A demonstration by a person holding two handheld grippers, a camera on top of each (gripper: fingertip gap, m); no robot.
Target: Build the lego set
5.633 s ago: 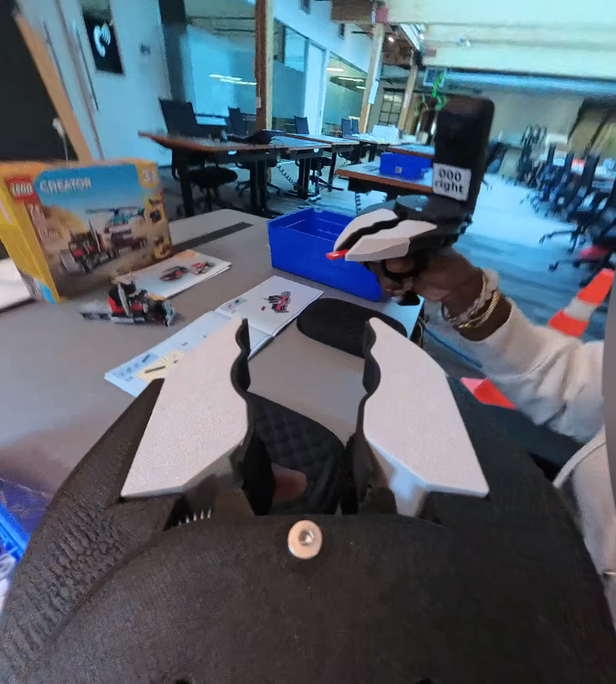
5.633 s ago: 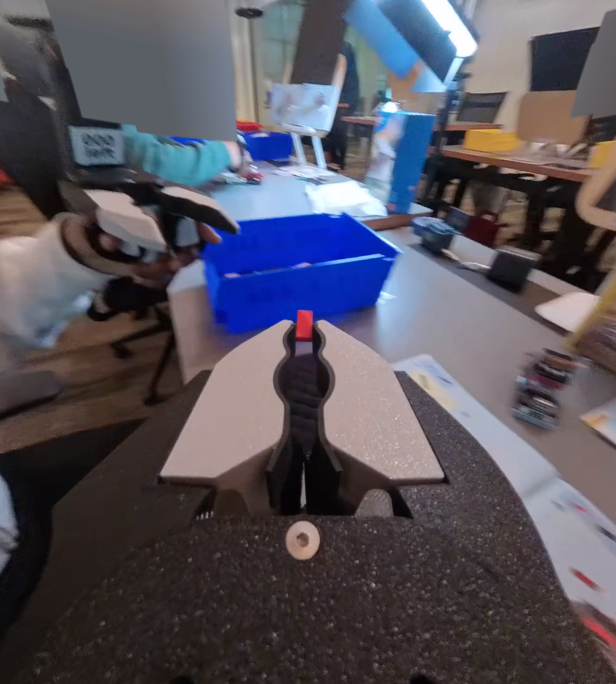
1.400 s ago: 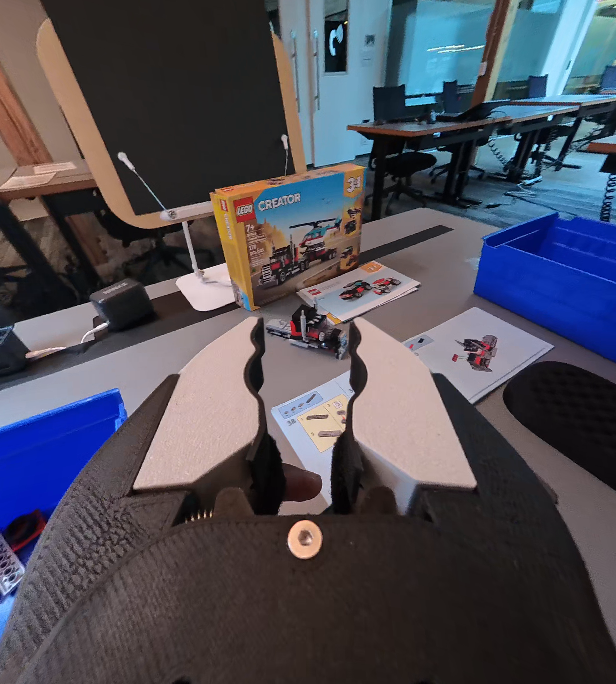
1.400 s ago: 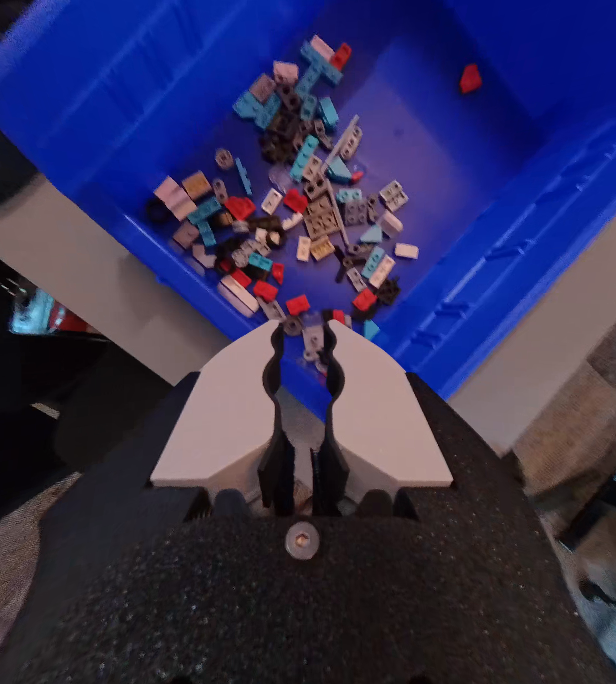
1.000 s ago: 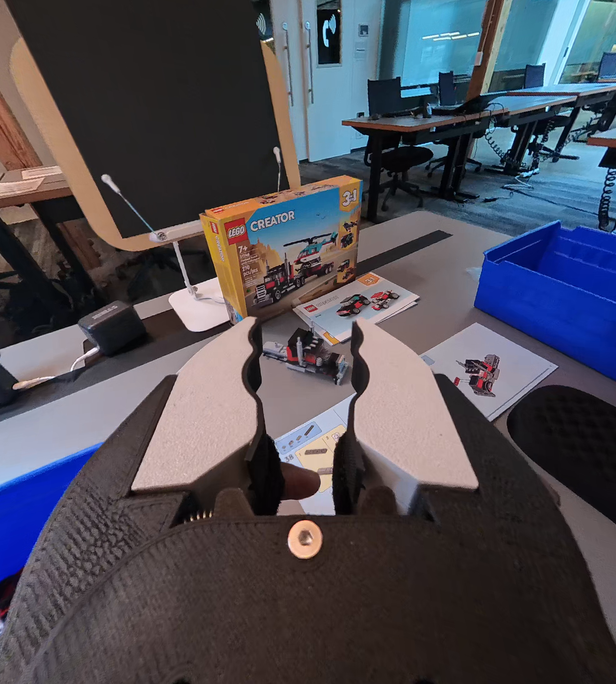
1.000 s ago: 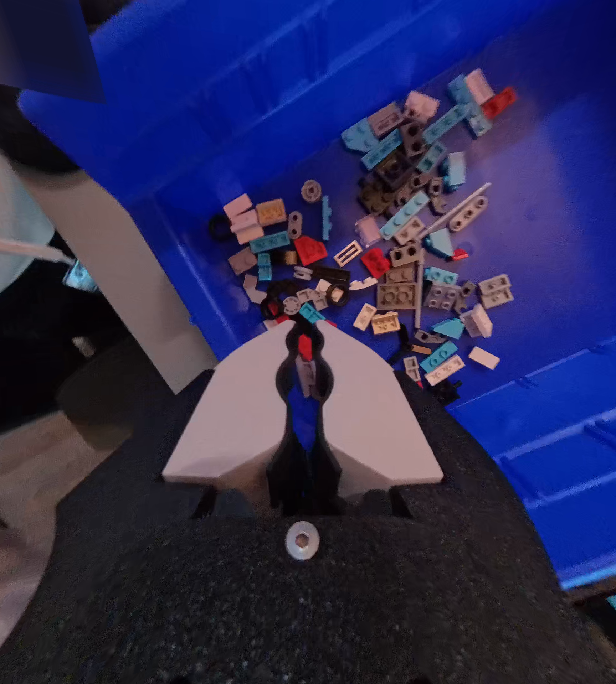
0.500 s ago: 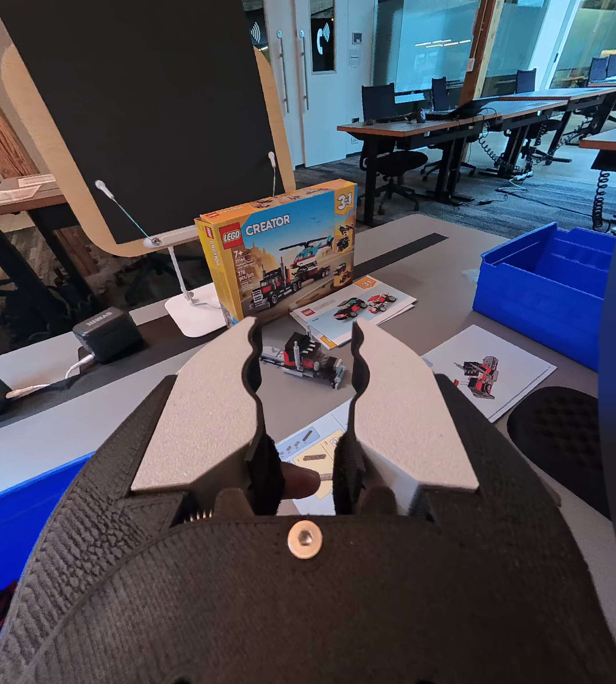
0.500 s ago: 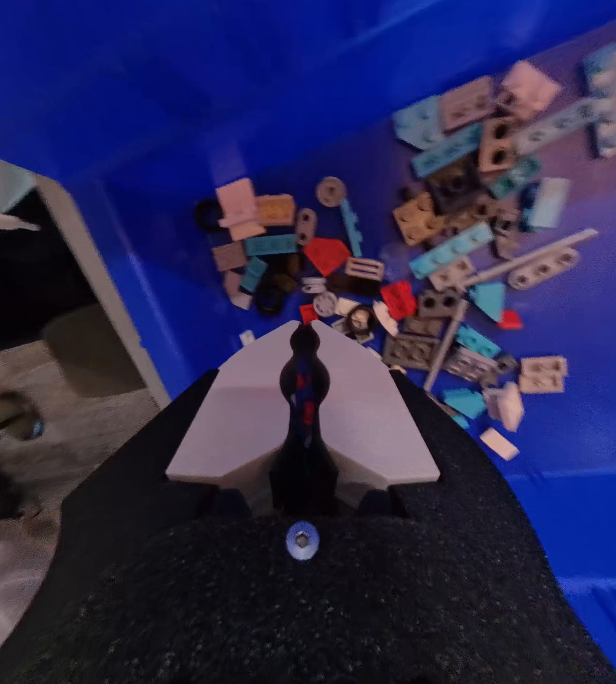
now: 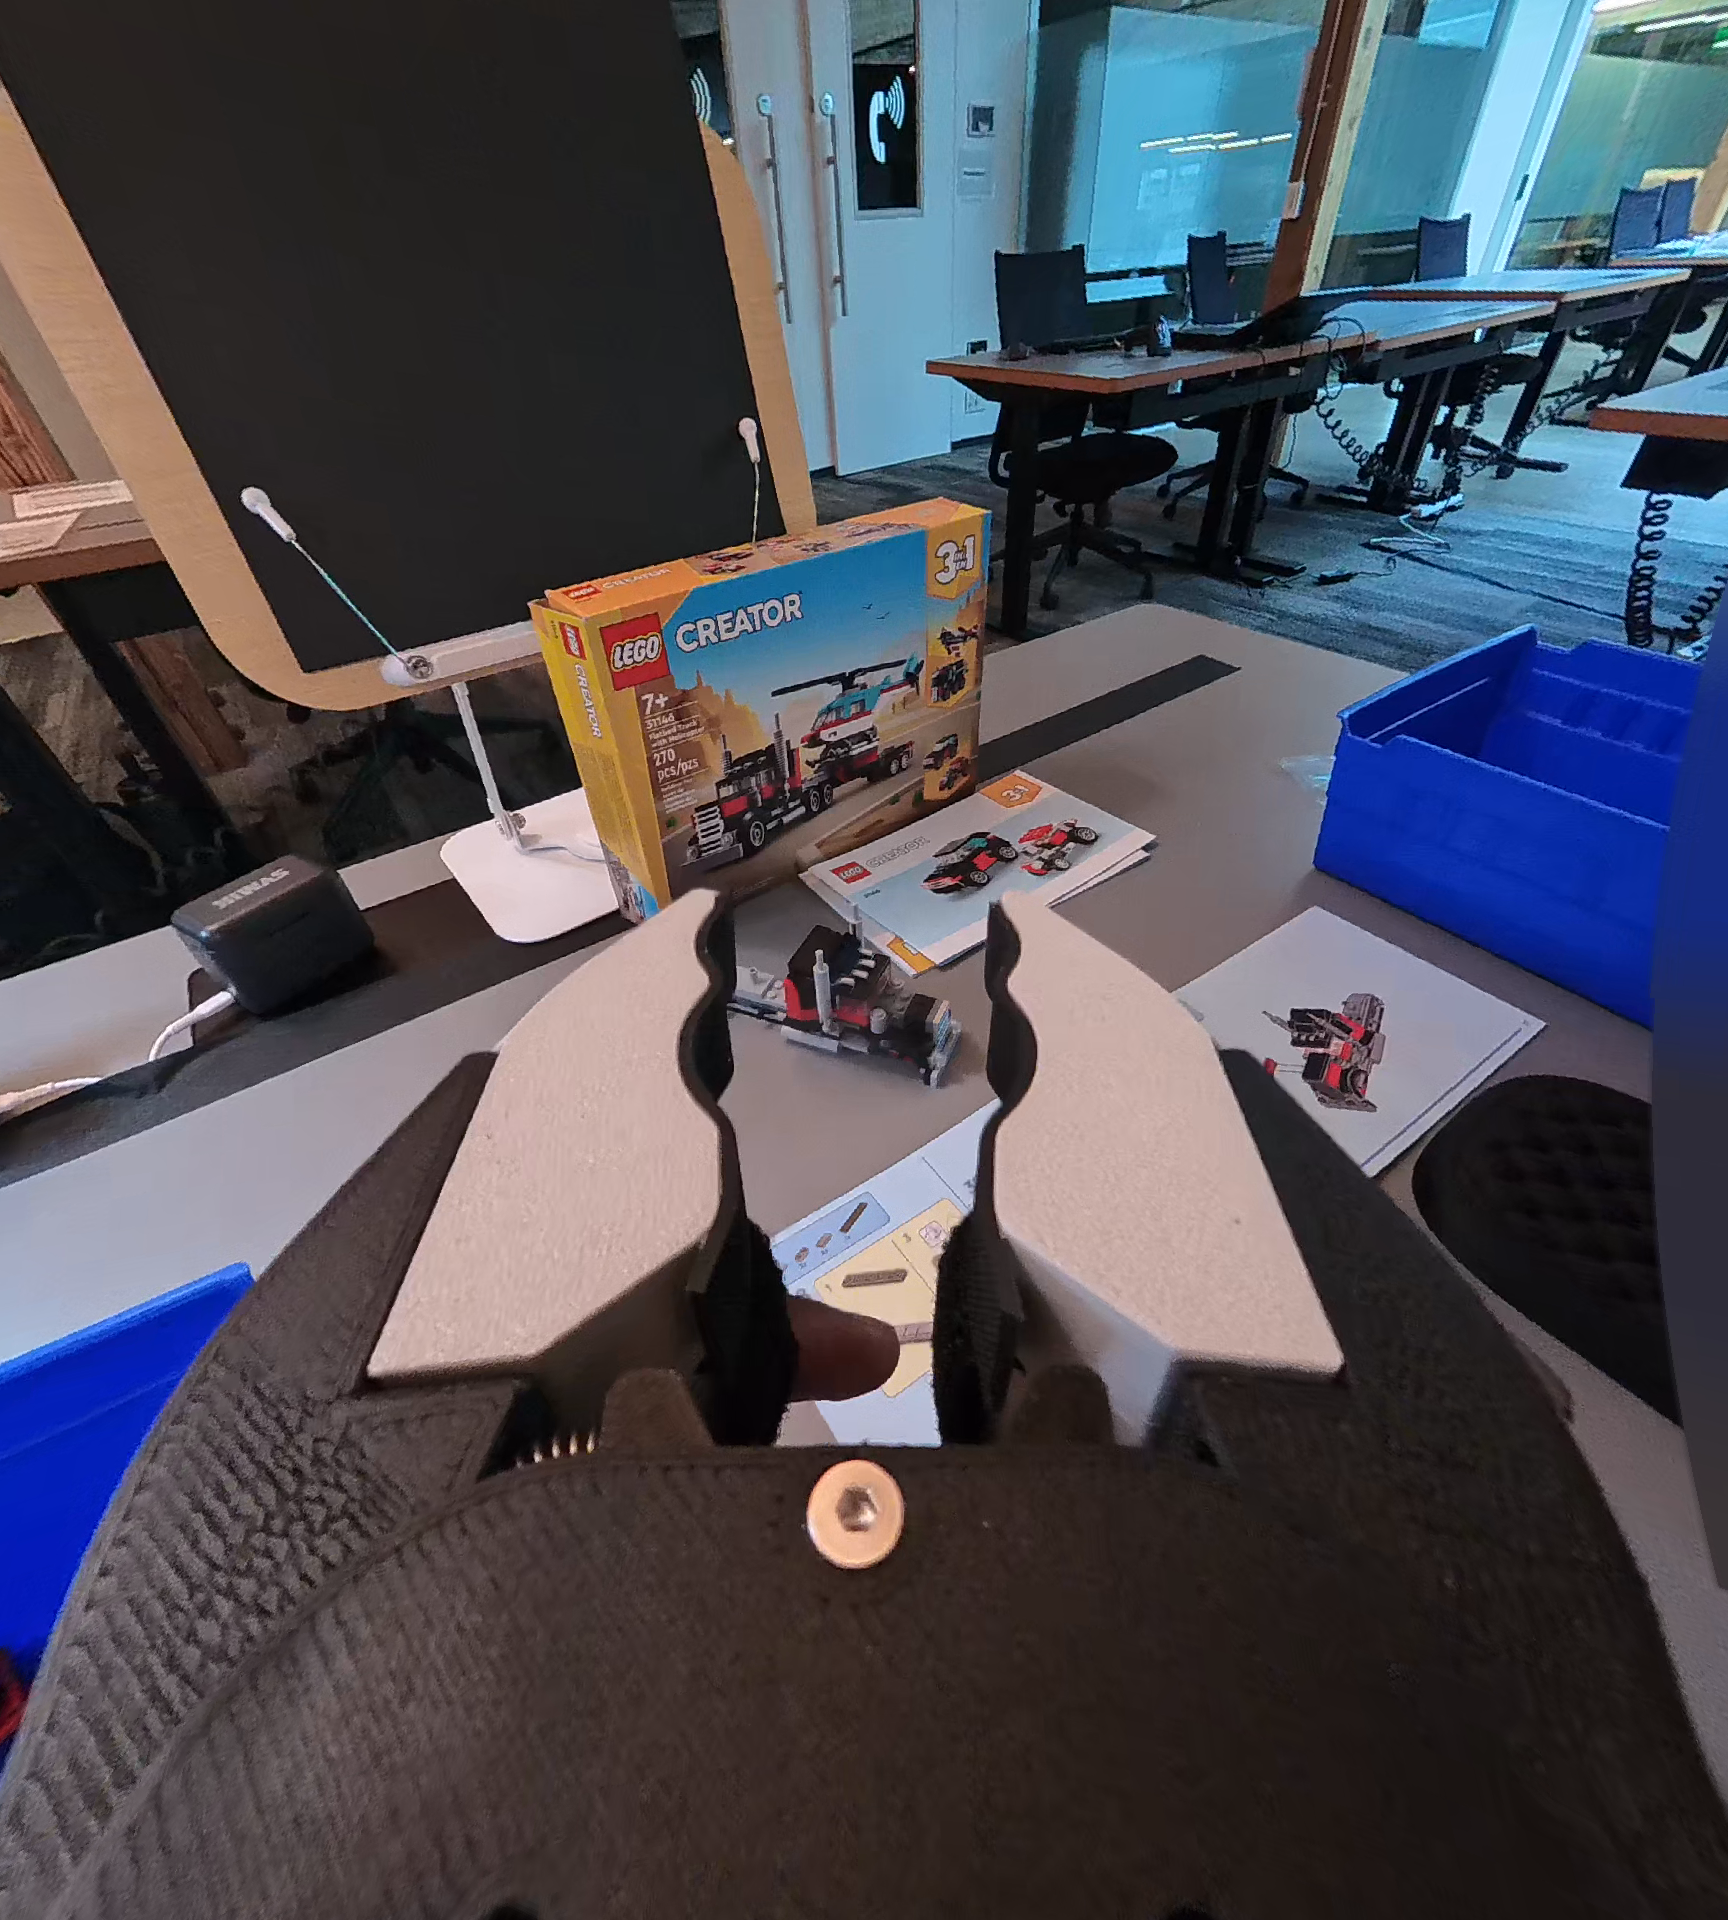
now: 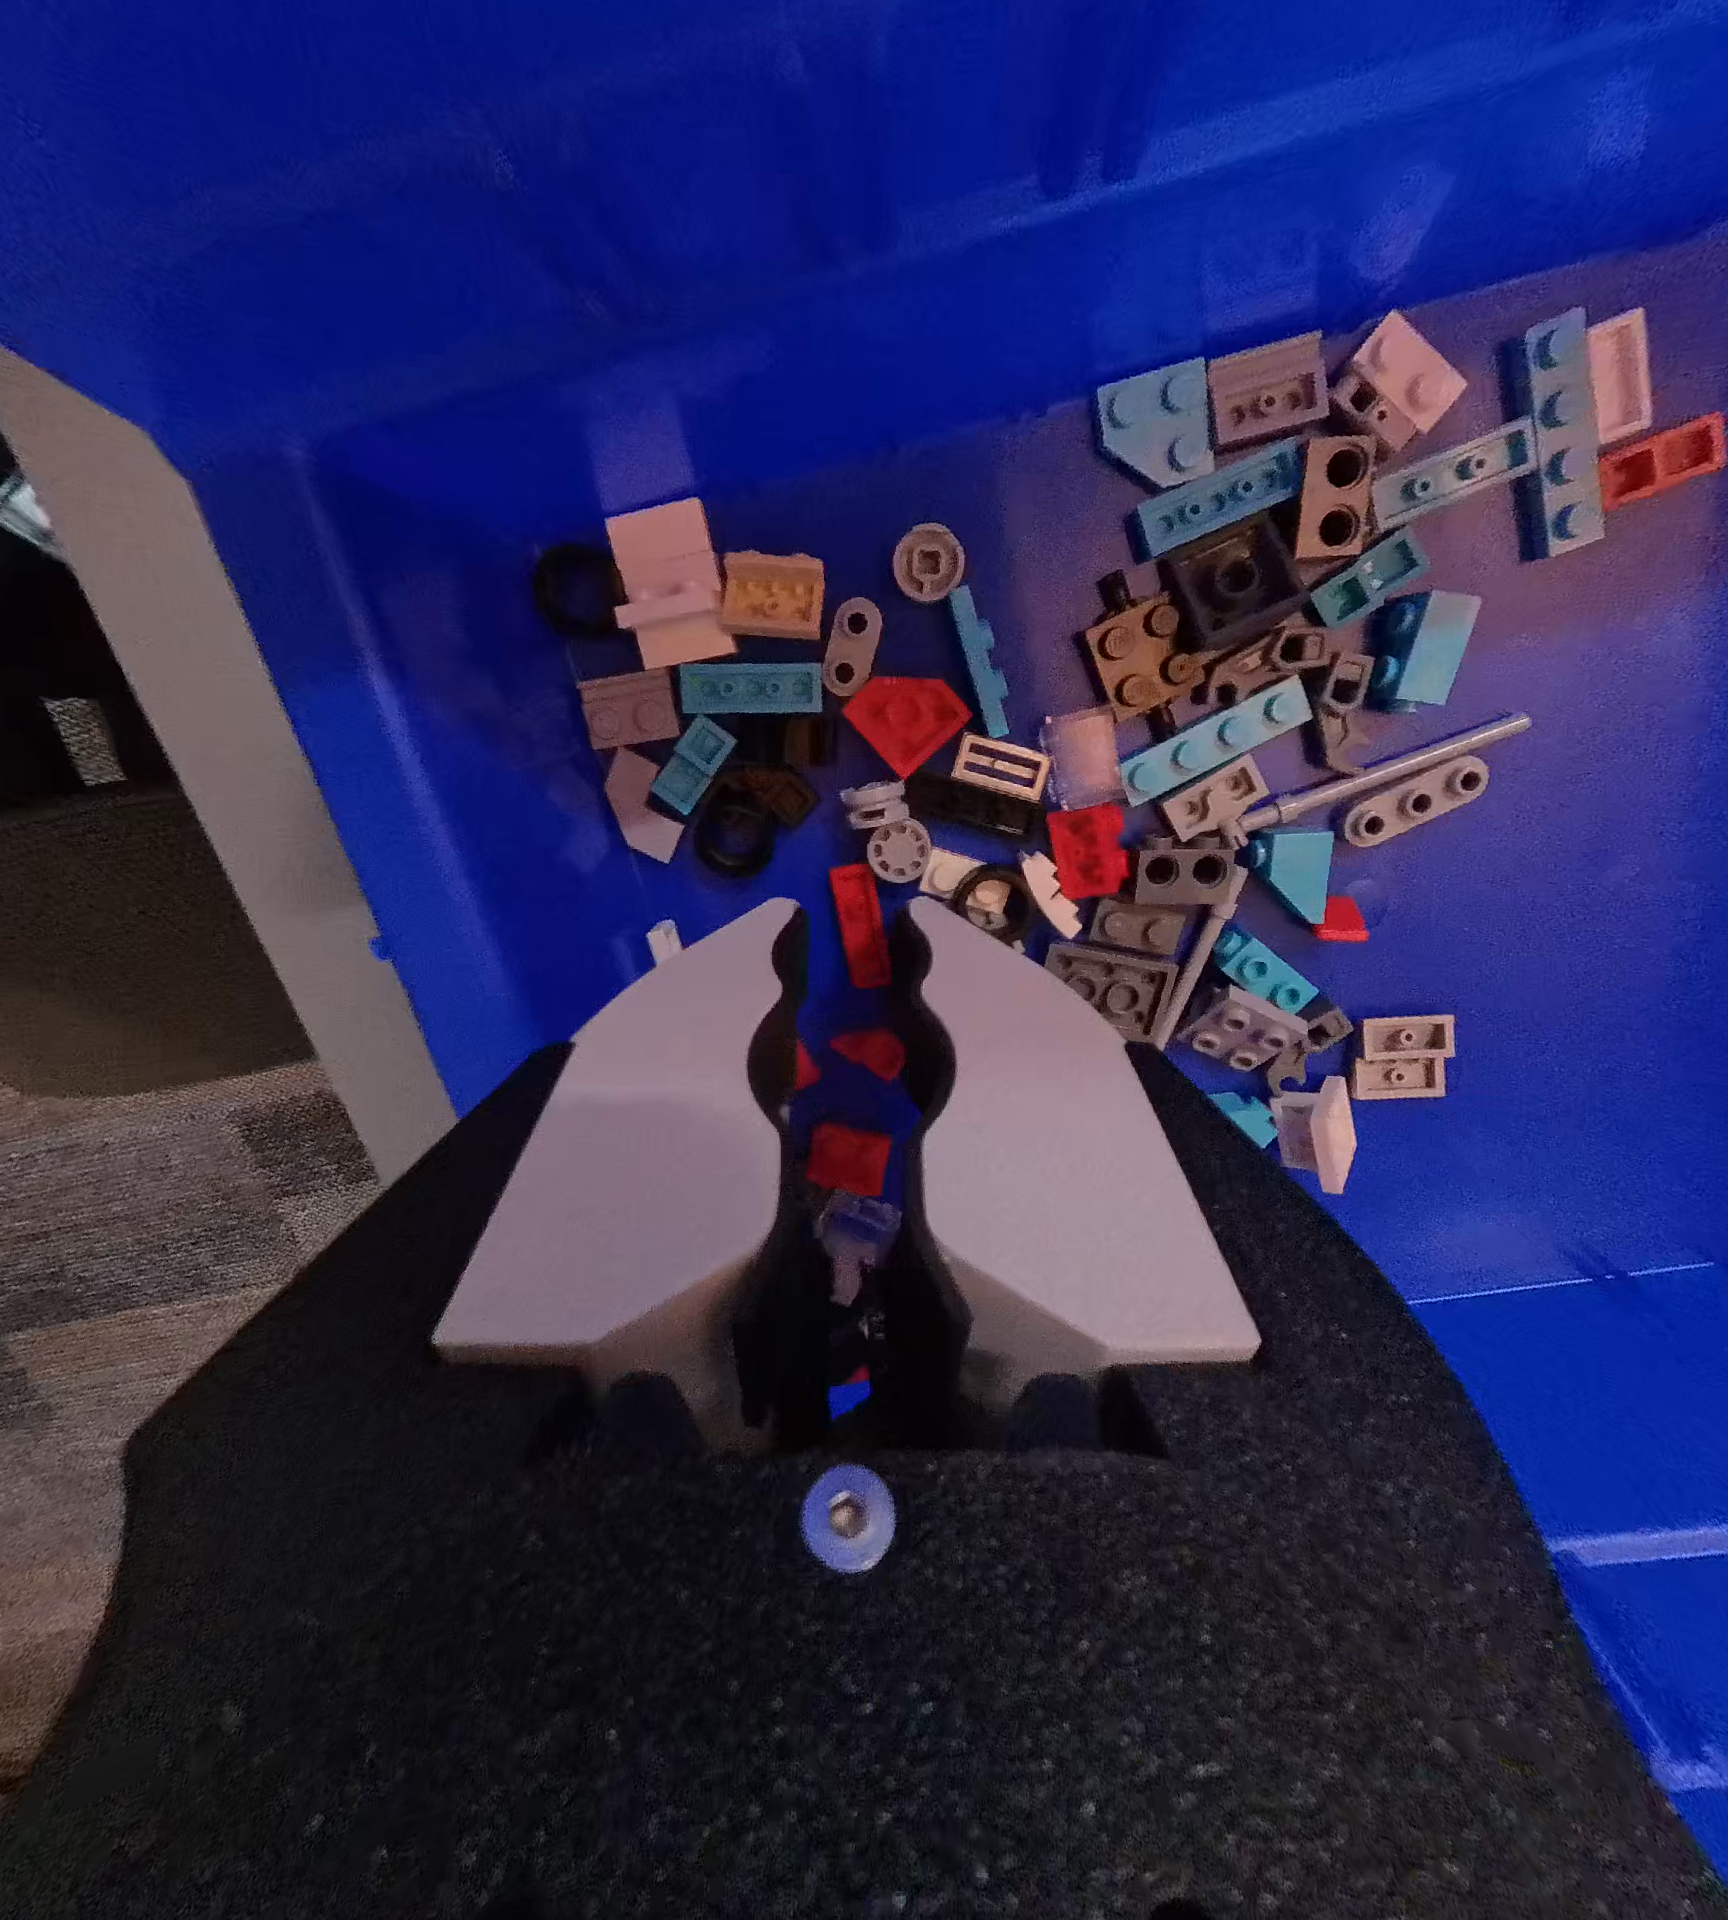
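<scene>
Bricks point(image 10: 1130, 748) lie loose in the blue bin point(image 10: 839, 260). Right tool point(image 10: 852, 920) was pinched nearly shut; now it has parted a little over a red plate point(image 10: 860, 925), grasping nothing, ready to pick. Left tool point(image 9: 855, 914) stays wide apart above the half-built truck point(image 9: 855, 1003) on the counter point(image 9: 216, 1174).

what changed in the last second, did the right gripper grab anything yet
The right gripper went from almost shut, deeper over the loose pieces in the blue bin, to a narrow gap, now open over a red plate. Nothing is visibly gripped. The left gripper stayed open and empty over the table, shifting only slightly; the truck, box and booklets lie as they were.
</scene>
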